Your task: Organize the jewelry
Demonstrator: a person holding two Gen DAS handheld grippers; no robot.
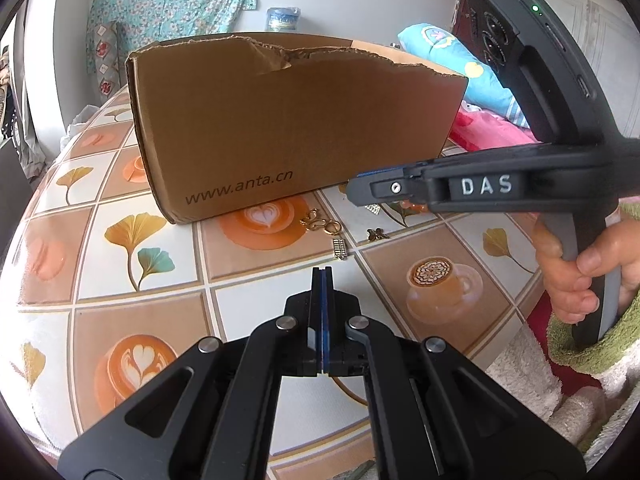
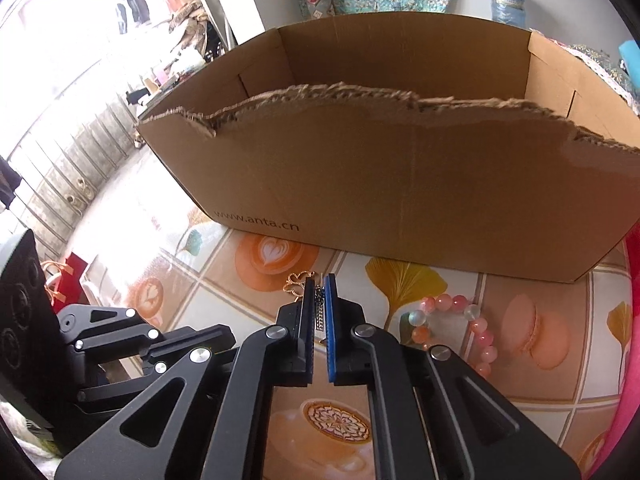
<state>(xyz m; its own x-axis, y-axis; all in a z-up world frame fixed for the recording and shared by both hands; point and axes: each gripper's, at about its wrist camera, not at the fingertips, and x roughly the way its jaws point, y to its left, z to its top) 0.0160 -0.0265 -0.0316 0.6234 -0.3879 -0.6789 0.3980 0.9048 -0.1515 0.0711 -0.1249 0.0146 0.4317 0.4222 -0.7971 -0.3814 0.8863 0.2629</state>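
1. My left gripper [image 1: 322, 272] hangs over the patterned tablecloth [image 1: 160, 320] with its pads pressed flat together and nothing between them.
2. My right gripper [image 2: 319, 284] has its blue pads nearly together on a small silver rectangular charm [image 2: 319, 316], which sits in the narrow gap between them; from the left wrist view I cannot see that charm clearly.
3. The cardboard box [image 2: 400, 184] stands on the table just beyond both grippers, open at the top, its near wall torn ragged along the upper edge. From the right wrist view I see only its bare inner walls; its floor is hidden, so I cannot tell what lies inside.
4. Loose on the cloth in front of the box: a gold clover-link piece [image 1: 314, 220], a small gold barred charm [image 1: 340, 249], and a dark butterfly-shaped piece [image 1: 377, 234].
5. A pink bead bracelet [image 2: 456, 324] lies to the right of the right gripper, near the box's front wall.
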